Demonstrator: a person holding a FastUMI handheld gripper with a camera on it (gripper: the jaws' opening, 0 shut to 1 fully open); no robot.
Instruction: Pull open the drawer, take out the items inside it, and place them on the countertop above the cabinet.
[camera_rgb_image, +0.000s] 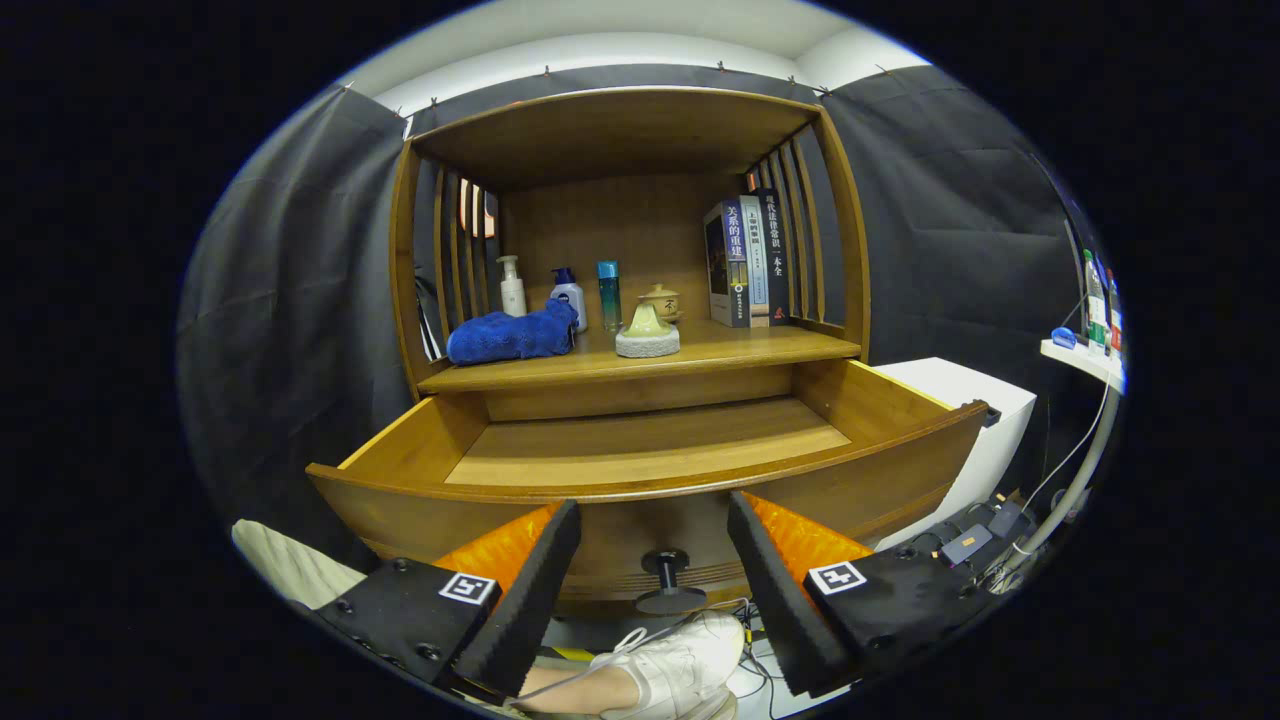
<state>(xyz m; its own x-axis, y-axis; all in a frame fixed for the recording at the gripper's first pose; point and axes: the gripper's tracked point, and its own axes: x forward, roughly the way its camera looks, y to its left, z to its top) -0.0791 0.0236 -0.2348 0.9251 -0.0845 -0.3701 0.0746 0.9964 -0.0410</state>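
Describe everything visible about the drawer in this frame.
The drawer is brown wood with a curved front and a dark round knob below its rim. It is pulled fully open under the countertop, and its floor looks bare. The gripper hangs just in front, jaws open on either side of the knob, touching nothing.

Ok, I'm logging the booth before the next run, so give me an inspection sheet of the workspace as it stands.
Surface: countertop carries all the items.
Job's things: drawer pulled open, inside bare; blue towel, pump bottle, blue-capped bottle, teal bottle, lidded jar, pale cone-shaped item.
Clutter: books upright by the right slats.
Claw: open, holding nothing, drawer knob between its fingers.
Cables: white cord and plugs on the floor, right.
Surroundings: white box, side shelf, a shoe.
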